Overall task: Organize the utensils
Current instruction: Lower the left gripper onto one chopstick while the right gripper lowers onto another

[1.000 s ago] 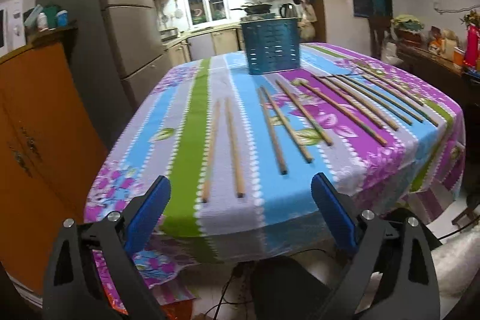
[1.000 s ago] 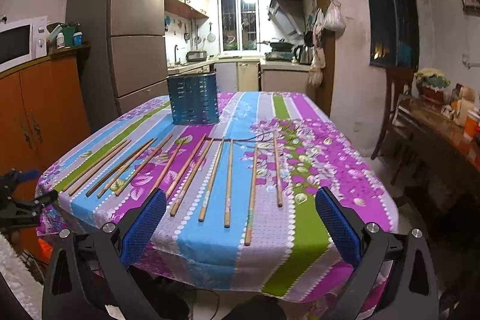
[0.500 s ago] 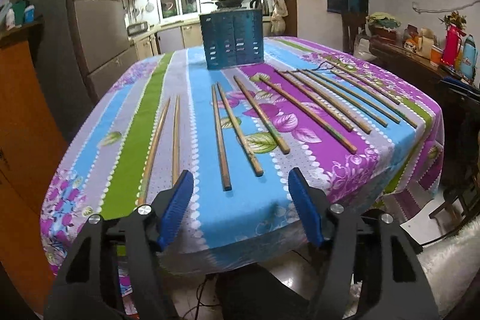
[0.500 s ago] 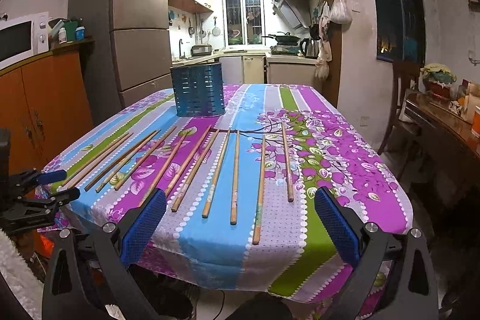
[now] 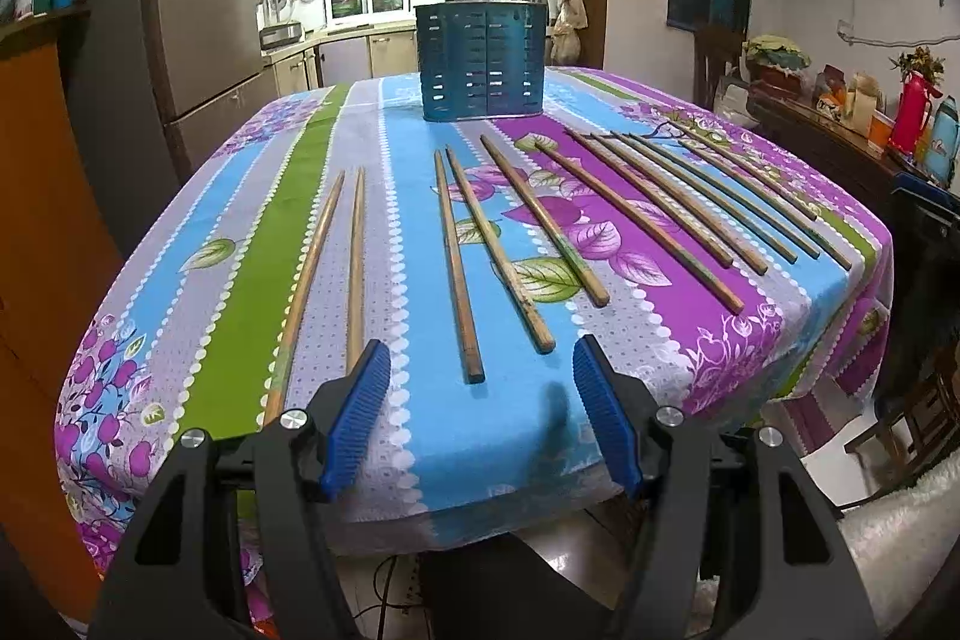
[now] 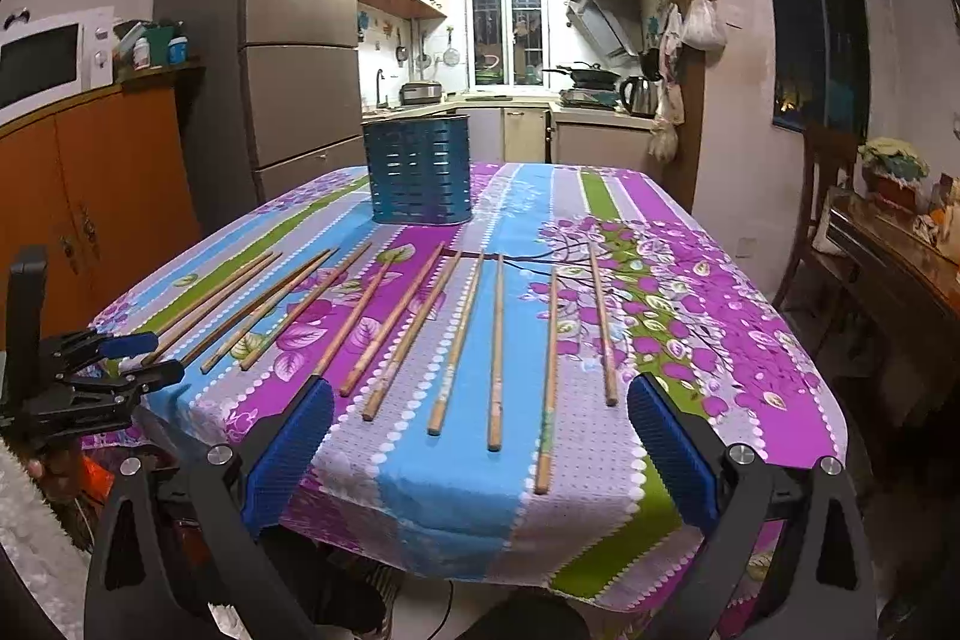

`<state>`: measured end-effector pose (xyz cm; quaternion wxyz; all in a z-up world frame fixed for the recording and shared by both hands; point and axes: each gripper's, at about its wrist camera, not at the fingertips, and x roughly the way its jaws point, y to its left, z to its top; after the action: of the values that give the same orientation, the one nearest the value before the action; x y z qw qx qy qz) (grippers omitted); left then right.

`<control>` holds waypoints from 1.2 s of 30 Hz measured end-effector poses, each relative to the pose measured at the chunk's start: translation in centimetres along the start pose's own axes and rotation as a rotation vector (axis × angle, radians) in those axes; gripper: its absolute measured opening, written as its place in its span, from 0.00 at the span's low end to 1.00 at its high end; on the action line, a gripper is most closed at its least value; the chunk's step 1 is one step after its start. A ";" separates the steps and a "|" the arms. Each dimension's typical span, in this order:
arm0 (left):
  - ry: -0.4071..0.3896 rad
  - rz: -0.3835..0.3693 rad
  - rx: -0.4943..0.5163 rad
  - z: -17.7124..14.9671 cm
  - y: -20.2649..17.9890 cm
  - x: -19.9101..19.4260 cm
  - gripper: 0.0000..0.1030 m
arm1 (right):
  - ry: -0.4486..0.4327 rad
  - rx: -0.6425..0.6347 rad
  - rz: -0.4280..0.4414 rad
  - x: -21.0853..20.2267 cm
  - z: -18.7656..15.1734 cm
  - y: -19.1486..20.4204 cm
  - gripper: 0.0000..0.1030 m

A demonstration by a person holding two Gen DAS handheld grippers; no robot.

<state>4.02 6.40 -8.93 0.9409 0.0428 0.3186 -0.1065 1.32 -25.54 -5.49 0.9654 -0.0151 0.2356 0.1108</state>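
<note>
Several wooden chopsticks (image 5: 455,262) lie side by side on the striped floral tablecloth (image 5: 240,268); they also show in the right wrist view (image 6: 495,346). A blue slotted utensil holder (image 5: 483,61) stands upright at the far end, also visible in the right wrist view (image 6: 419,170). My left gripper (image 5: 480,370) is open and empty, just over the table's near edge, with the near end of one chopstick between its blue pads. My right gripper (image 6: 480,418) is wide open and empty at the near edge. The left gripper shows in the right wrist view (image 6: 129,358).
An orange cabinet (image 6: 102,178) and a grey fridge (image 6: 288,40) stand left of the table. A dark sideboard (image 5: 840,142) with bottles and cups stands to the right. A wooden chair (image 6: 822,196) is at the right.
My left gripper moved forward over the table's near edge toward the chopsticks, its jaws narrower than at first. My right gripper edged slightly closer to the table.
</note>
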 end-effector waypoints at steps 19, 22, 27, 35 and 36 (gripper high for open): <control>0.000 -0.033 0.008 0.2 -0.1 2.1 0.40 | 0.131 -0.098 0.116 4.1 -0.8 3.4 0.25; -0.006 -0.037 0.002 0.1 -0.1 2.1 0.40 | 0.155 -0.123 0.128 5.4 -0.9 4.6 0.22; -0.023 -0.052 -0.011 -0.2 0.2 2.2 0.40 | 0.192 -0.132 0.098 7.2 -1.2 5.6 0.22; -0.056 -0.076 -0.038 -0.5 0.6 1.9 0.39 | 0.207 -0.135 0.072 8.2 -1.5 6.5 0.22; -0.058 -0.081 -0.050 -0.6 0.9 1.7 0.39 | 0.207 -0.139 0.070 8.3 -1.5 6.7 0.22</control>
<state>5.21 7.03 -10.45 0.9455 0.0031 0.2952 -0.1375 6.28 -17.43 -10.47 0.9282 -0.0849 0.3259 0.1581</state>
